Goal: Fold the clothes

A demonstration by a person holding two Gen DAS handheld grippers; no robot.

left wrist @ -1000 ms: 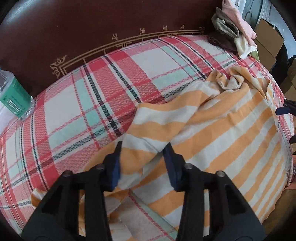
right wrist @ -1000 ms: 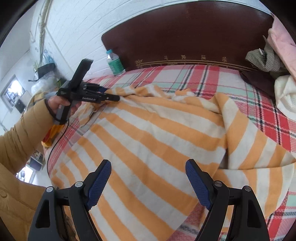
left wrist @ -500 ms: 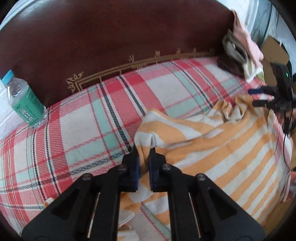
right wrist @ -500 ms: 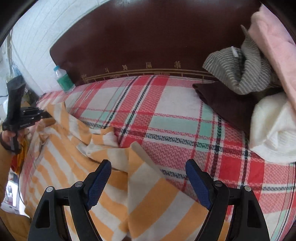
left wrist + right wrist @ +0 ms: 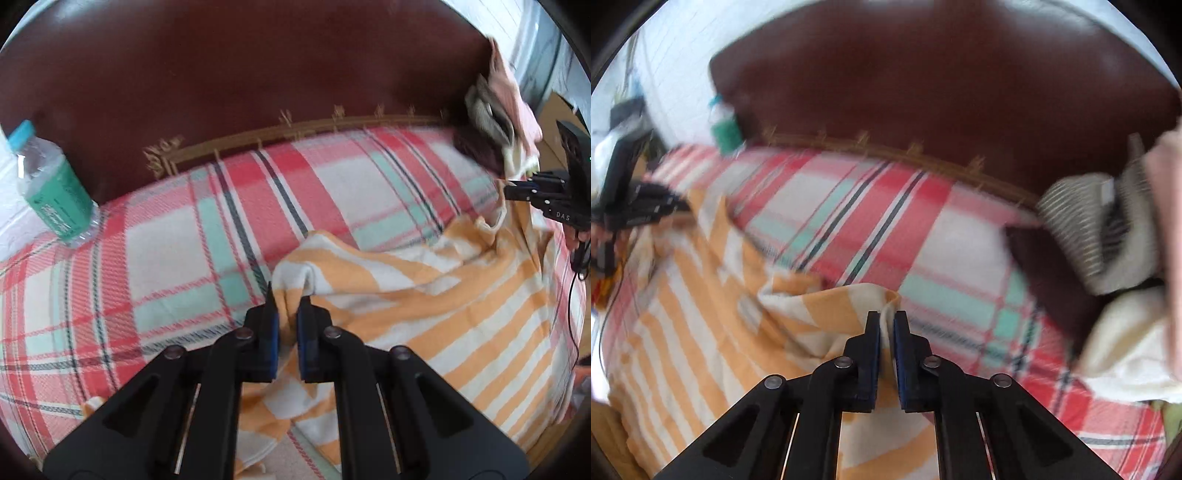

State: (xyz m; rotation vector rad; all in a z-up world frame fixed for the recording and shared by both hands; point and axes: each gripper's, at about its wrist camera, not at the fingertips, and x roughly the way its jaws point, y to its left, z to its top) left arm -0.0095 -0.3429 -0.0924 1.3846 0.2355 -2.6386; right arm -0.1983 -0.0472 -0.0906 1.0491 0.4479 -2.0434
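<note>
An orange-and-white striped garment (image 5: 436, 295) lies rumpled across the plaid bed sheet (image 5: 166, 266). The left gripper (image 5: 287, 314) has its jaws pinched on one raised corner of the cloth; the right gripper (image 5: 886, 325) clamps another corner. A heap of other clothes (image 5: 1108, 251) sits against the dark headboard (image 5: 240, 74), and a green-labelled water bottle (image 5: 51, 184) stands at the bed's far side.

One striped garment (image 5: 424, 295), one bottle (image 5: 51, 184), two grippers, one heap of clothes (image 5: 1108, 258).
</note>
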